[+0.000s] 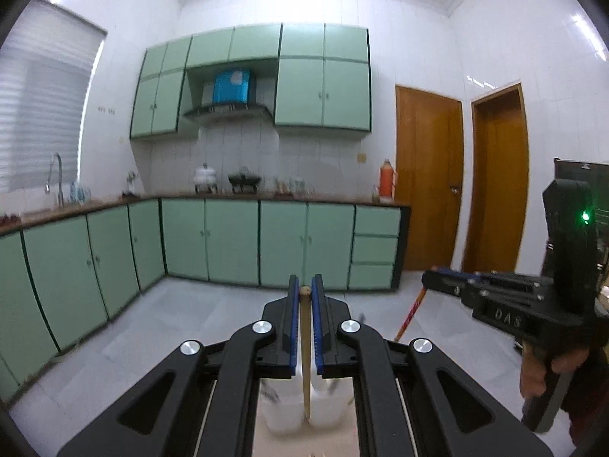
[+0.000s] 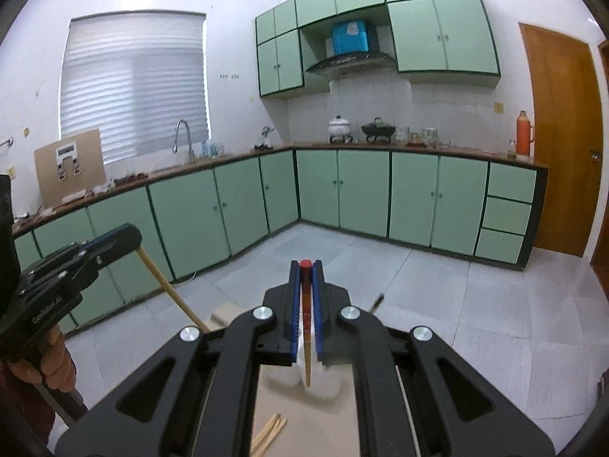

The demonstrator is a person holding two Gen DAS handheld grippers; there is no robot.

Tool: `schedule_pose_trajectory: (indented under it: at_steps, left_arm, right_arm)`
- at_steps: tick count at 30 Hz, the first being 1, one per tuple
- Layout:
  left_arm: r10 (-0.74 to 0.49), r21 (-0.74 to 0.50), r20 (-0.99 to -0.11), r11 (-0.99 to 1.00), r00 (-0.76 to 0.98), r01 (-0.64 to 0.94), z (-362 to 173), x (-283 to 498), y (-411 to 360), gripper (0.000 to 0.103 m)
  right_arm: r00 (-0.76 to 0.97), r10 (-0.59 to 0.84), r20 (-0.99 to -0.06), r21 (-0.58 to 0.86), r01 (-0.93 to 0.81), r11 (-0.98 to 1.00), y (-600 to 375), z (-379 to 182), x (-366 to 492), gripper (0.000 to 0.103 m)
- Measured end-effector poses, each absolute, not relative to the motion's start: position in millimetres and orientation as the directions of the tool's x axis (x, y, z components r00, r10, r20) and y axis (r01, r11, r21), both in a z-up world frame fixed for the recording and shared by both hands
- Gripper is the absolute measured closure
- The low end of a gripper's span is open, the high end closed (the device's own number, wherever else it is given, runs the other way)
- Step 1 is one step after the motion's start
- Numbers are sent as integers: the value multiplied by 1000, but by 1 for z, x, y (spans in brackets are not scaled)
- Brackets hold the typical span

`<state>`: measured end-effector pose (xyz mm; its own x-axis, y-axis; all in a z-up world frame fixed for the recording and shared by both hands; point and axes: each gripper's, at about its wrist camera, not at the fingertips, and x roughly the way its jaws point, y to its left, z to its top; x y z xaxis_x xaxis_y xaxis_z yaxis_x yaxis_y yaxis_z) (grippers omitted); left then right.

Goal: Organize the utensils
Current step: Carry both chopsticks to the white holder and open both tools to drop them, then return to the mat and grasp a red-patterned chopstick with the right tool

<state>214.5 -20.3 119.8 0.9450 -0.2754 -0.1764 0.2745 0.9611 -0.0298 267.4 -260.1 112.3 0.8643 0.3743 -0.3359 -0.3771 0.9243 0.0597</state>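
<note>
In the left wrist view my left gripper (image 1: 304, 286) is shut on the top of a pale wooden chopstick (image 1: 306, 361). The stick hangs down over a white holder (image 1: 283, 413) on the tan table (image 1: 327, 443). My right gripper (image 2: 305, 269) is shut on a red-capped orange chopstick (image 2: 306, 350), which hangs over the same white holder (image 2: 323, 386). Each gripper also shows in the other view: the right gripper (image 1: 428, 281) with its orange stick (image 1: 409, 316), and the left gripper (image 2: 131, 238) with its pale stick (image 2: 171, 289).
Several loose pale chopsticks (image 2: 271, 432) lie on the tan table (image 2: 342, 422) near its front. A dark utensil tip (image 2: 377, 301) pokes up right of the holder. A hand (image 2: 53, 365) grips the left handle. Green cabinets and wooden doors stand far behind.
</note>
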Motion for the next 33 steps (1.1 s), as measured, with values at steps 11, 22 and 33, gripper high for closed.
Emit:
schedule_pose_trajectory:
  at_steps: [11,22,33]
  left_arm:
    - [-204,-13,-193,979,960,206,83,294,-41,97]
    - [-217,-54,-356,976,909,212,33,319,-32,88]
    - [-228,-36,-312,973,922,228,49,241,-14,48]
  right_arm:
    - [879,316,-358,72,-312,947,-255,79,345,98]
    - [826,337,-451,95,-331,939,-243,32,345,94]
    - [909,258,-328,37,-260,965,-267,44,260,34]
